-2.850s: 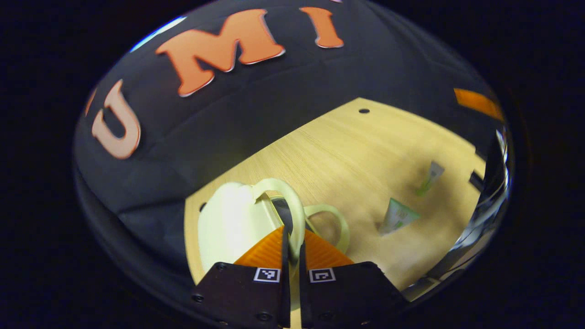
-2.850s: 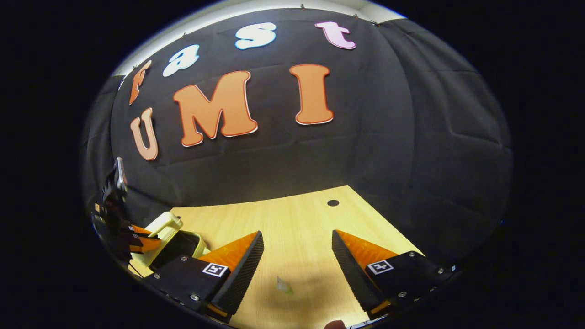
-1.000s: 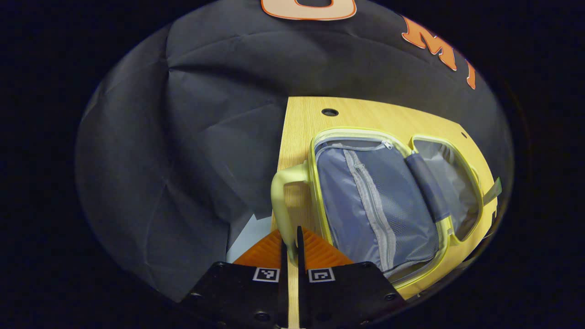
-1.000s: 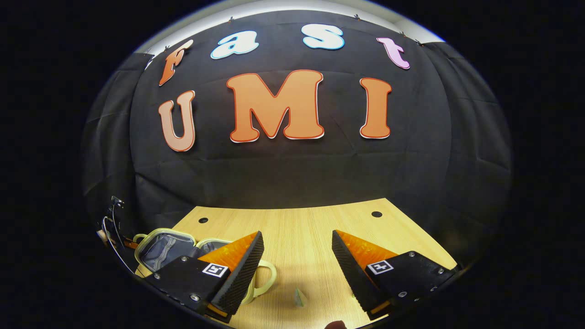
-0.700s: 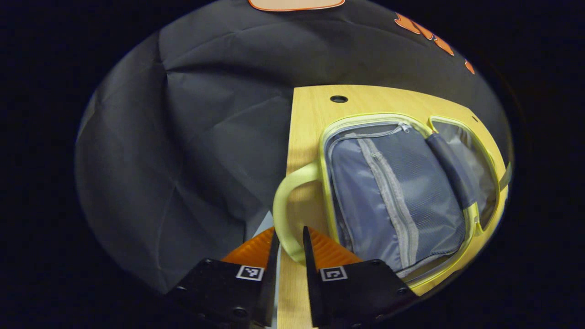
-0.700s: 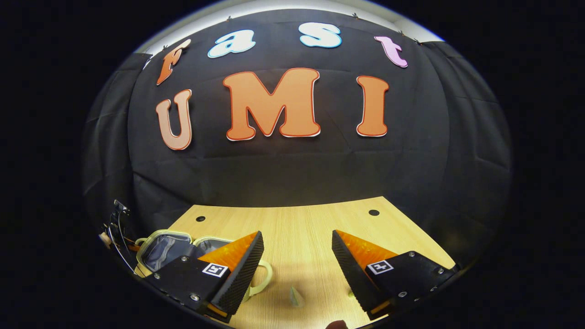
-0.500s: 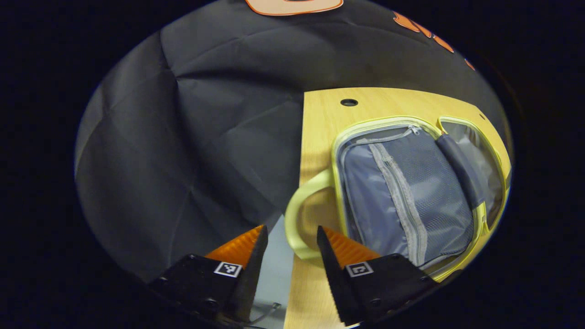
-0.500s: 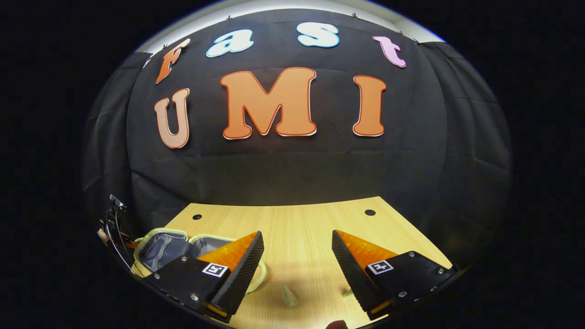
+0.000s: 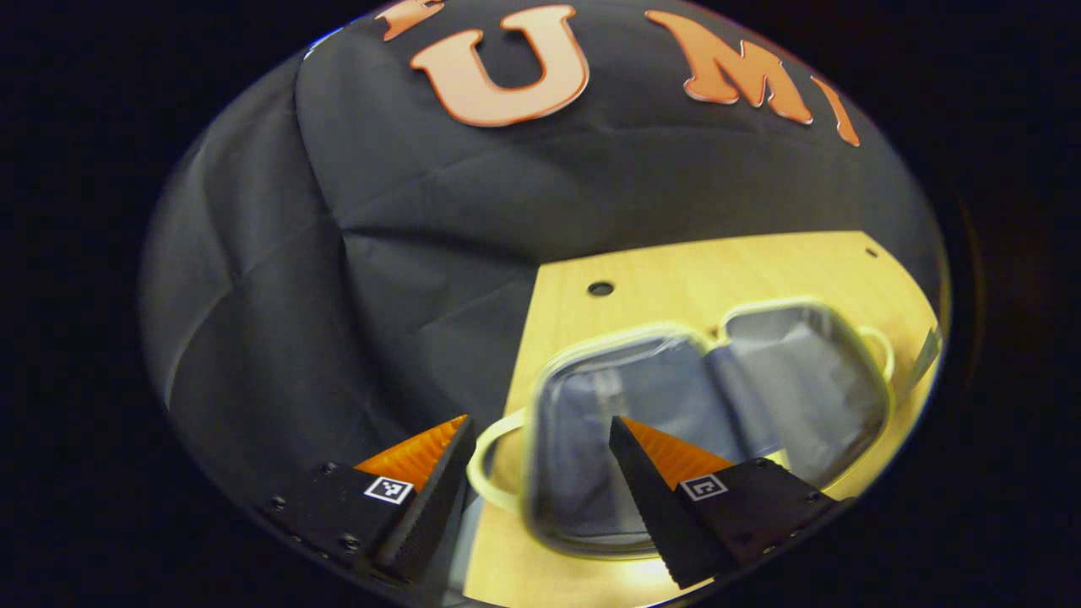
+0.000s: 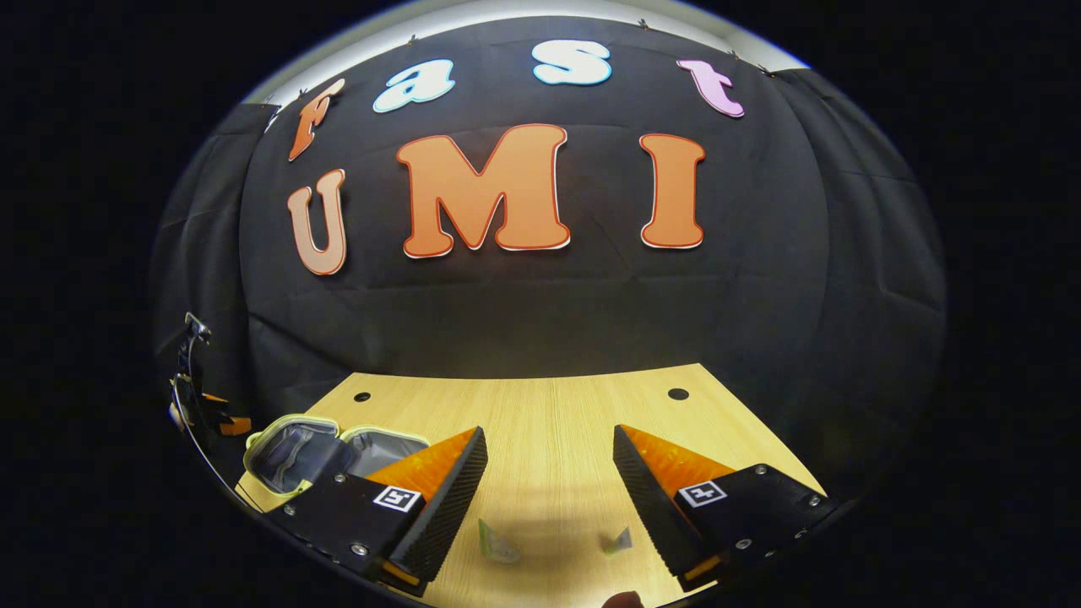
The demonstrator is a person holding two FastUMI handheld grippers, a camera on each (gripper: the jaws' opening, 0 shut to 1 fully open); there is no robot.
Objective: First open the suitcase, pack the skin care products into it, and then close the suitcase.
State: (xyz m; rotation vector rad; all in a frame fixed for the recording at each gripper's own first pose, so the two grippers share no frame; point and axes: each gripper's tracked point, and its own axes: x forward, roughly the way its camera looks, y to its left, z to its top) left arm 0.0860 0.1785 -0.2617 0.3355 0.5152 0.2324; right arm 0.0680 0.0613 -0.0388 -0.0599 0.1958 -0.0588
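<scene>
Left gripper point(image 9: 538, 456) and right gripper point(image 10: 549, 464) apparently gape, empty.

Black cloth wall point(image 10: 540, 312), wooden table point(image 10: 549, 422)

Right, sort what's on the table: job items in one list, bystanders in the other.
For the job:
- open suitcase, lying flat
- skin care tube
- second skin care tube
- left tool, open
- right tool, open

Just there:
- wooden table
- table holes
</scene>
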